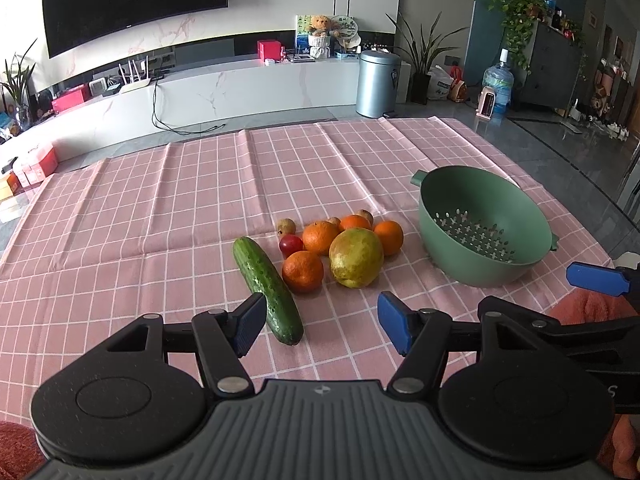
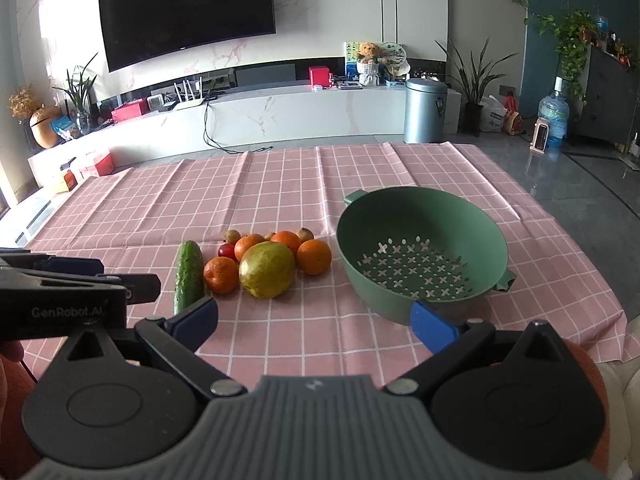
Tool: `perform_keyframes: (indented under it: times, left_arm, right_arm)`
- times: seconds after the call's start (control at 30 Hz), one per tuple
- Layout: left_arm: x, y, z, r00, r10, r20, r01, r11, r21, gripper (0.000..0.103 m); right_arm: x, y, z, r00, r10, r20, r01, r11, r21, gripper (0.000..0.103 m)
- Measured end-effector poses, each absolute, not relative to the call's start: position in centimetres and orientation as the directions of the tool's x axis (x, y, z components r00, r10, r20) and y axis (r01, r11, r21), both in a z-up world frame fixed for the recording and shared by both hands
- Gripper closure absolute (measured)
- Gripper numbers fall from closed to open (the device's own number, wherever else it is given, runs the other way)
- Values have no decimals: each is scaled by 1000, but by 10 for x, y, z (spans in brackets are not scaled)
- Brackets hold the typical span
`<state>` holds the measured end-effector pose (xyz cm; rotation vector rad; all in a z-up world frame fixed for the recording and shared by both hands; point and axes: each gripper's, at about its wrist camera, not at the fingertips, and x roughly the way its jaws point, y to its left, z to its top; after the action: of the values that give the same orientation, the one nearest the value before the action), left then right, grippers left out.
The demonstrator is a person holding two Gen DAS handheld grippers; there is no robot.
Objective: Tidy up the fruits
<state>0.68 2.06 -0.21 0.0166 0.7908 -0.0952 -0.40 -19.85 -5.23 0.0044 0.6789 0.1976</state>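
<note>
Fruits [image 1: 344, 248] lie beyond the gaping left hand-held gripper [image 1: 320, 324].

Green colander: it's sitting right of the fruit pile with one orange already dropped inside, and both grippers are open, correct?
Not quite. The green colander is empty; the right wrist view shows only its bare perforated bottom. All the oranges lie in the pile on the cloth. The rest holds: it sits right of the fruit, and the left gripper and right gripper are open.
</note>
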Motion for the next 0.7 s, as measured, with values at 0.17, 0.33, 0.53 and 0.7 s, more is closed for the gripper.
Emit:
perform_keyframes:
  times: [0.17, 0.33, 0.53, 0.7]
  left_arm:
    - [21, 28, -4, 683, -86, -725, 78, 996, -45, 28]
    - [47, 41, -19, 639, -110, -761, 41, 993, -109, 34]
    - [72, 58, -45, 622, -47, -782, -75, 990, -119, 44]
    - [92, 71, -64, 605, -53, -795, -127, 979, -162, 45]
  right_arm:
    - [9, -195, -58, 756, 221, -617, -221, 972, 78, 4]
    - [34, -186, -66, 743, 256, -618, -252, 963, 96, 15]
    - [68, -172, -95, 706, 300, -641, -227, 954, 197, 35]
    - [97, -166, -114, 683, 322, -656, -167, 943, 289, 45]
